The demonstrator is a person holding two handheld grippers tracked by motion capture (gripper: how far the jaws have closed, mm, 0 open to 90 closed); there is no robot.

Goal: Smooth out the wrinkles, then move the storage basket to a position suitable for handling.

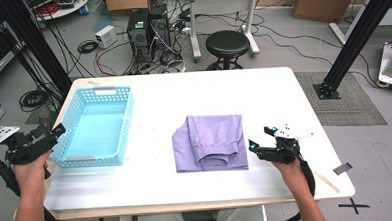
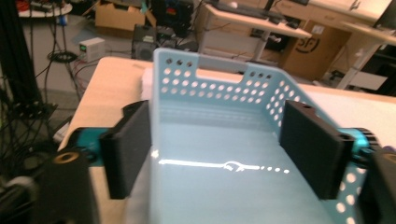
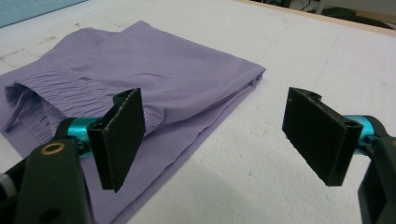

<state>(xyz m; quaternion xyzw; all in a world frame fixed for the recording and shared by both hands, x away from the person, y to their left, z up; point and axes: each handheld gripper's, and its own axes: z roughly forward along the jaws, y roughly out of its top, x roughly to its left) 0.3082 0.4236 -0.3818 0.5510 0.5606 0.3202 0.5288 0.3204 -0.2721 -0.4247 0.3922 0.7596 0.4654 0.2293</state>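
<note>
A folded purple pair of trousers (image 1: 213,140) lies in the middle of the white table (image 1: 183,91), waistband toward the front. My right gripper (image 1: 260,137) rests just right of it, open, with nothing between its jaws. In the right gripper view the trousers (image 3: 154,70) lie to the left of the right gripper (image 3: 215,135), behind its left jaw. A light blue perforated basket (image 1: 129,123) stands at the table's left, with nothing in it. My left gripper (image 1: 50,133) is at its front left corner, open. In the left gripper view the left gripper (image 2: 217,149) looks along the basket (image 2: 219,84).
Behind the table stand a black stool (image 1: 227,43), computer towers (image 1: 148,27) with tangled cables, and another desk. Black frame posts (image 1: 361,33) rise at both sides. The basket sits close to the table's left edge.
</note>
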